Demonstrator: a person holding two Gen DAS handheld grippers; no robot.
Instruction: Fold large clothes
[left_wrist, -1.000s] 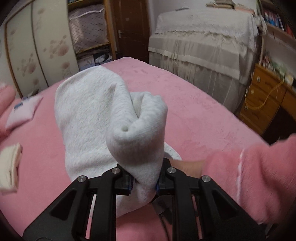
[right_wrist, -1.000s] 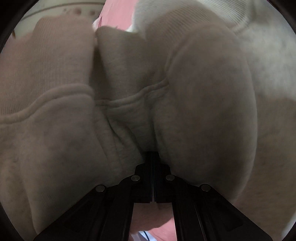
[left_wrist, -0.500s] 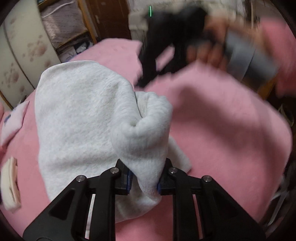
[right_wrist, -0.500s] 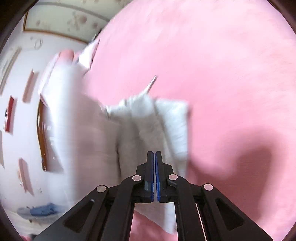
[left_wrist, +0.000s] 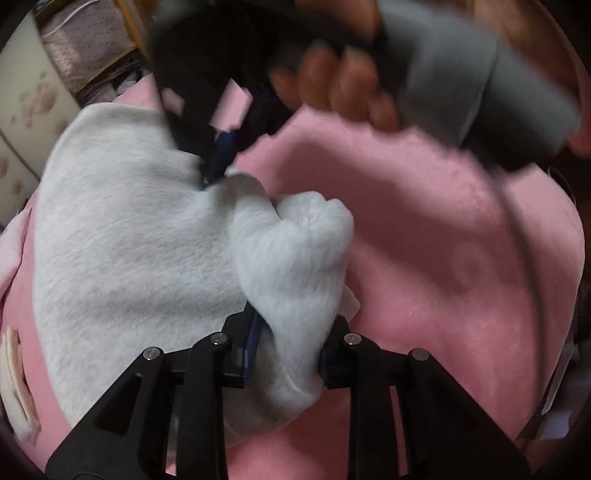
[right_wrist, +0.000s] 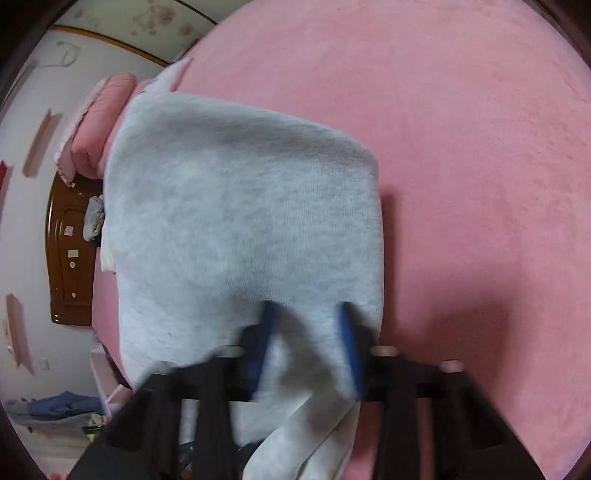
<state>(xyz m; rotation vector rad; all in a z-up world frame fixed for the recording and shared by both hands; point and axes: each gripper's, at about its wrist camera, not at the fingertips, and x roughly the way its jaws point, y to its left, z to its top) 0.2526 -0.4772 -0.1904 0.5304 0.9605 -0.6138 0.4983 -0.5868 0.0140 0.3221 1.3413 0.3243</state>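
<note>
On the pink bed cover (left_wrist: 461, 266) the grey garment (left_wrist: 129, 266) lies in a broad, rounded heap on the left half, with bare cover to its right and beyond it. My left gripper (left_wrist: 286, 354) is at the garment's near right corner. A thick bunched roll of the cloth stands up between the two blue pads and fills the gap from one to the other. The jaws are easing apart, but both pads press on the roll, so I have hold of it.

My right gripper (left_wrist: 216, 170) comes in from the far side, held in my right hand (left_wrist: 332, 92), both blurred. Its tips are drawn together where the garment's far edge rises to a small peak just behind the bunched roll, and they meet the cloth there. From its own camera the fingers are smeared and a strip of the cloth runs between the pads and hangs towards the lens, so I read it as clamped on the garment, though the blur leaves the contact unclear.

A small pale cloth (left_wrist: 18, 365) lies at the near left edge of the cover. A folded pink quilt (right_wrist: 96, 122) sits past the garment's far left, beside a dark wooden panel (right_wrist: 70, 240).
</note>
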